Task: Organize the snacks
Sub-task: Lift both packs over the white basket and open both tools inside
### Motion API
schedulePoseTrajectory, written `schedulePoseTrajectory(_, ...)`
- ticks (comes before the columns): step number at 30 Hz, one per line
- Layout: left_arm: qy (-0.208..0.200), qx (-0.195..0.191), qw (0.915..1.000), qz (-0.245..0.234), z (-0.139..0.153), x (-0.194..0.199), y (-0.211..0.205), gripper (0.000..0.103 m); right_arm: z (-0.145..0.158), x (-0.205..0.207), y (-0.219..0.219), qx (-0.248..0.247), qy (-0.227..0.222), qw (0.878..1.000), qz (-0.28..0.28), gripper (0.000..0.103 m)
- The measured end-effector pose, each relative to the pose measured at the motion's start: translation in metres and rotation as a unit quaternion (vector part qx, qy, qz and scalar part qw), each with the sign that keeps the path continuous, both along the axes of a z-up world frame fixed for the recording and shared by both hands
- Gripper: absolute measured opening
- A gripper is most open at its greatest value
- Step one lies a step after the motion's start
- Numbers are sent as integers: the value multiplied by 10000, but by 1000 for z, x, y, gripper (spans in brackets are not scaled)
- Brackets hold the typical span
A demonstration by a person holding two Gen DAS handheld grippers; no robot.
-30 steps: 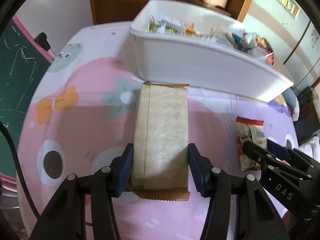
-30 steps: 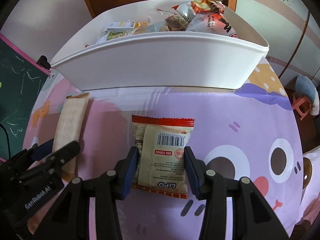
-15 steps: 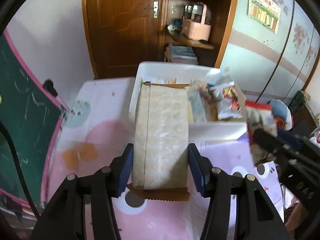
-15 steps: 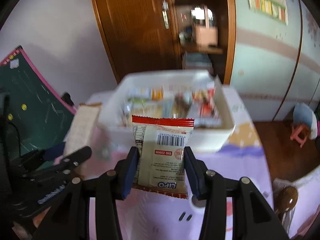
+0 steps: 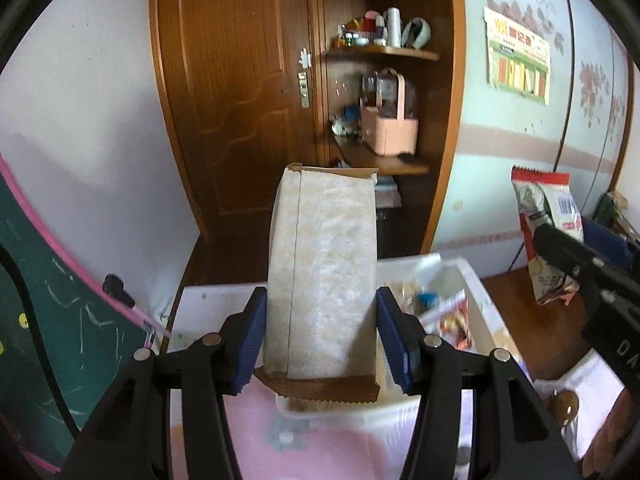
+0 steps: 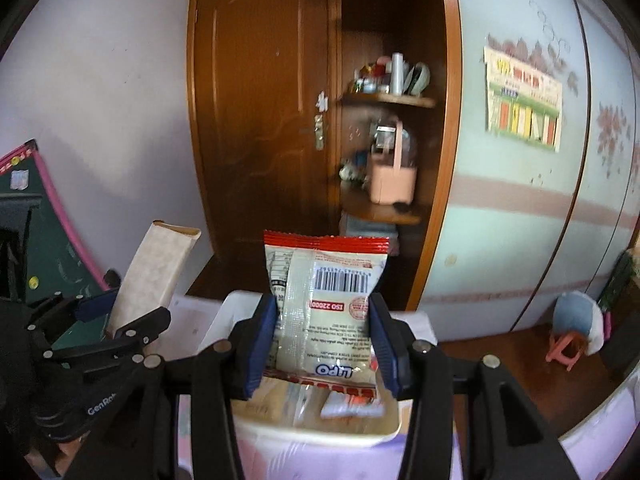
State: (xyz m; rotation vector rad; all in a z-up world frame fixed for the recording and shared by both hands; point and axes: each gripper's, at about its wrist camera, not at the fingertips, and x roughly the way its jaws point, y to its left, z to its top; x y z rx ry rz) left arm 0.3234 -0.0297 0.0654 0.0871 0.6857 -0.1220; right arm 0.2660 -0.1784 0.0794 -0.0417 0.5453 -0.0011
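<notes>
both jaws clamp packets: left gripper (image 5: 321,338) a beige pack (image 5: 324,272), right gripper (image 6: 323,342) a lipo sachet (image 6: 326,308); bin (image 6: 320,434) contents blurred

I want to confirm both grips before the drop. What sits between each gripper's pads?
Left wrist view: the beige packet fills the left gripper. Right wrist view: the red-edged snack pack sits clamped in the right gripper, above the white bin.

A brown wooden door (image 5: 236,92) stands beside corner shelves (image 5: 384,54), with a poster (image 5: 516,62) on the pale blue wall (image 5: 520,152).
</notes>
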Motion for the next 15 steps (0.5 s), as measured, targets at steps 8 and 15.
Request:
schedulePoseTrajectory(8,269,-210,9991,250,-26,58,1,53,-29,63,-14,58,505,9987,-94,49)
schedulePoseTrajectory(15,491,138,9985,175,-63,77,-4,96,-77,89,-18,33,1206,9926,-155,87)
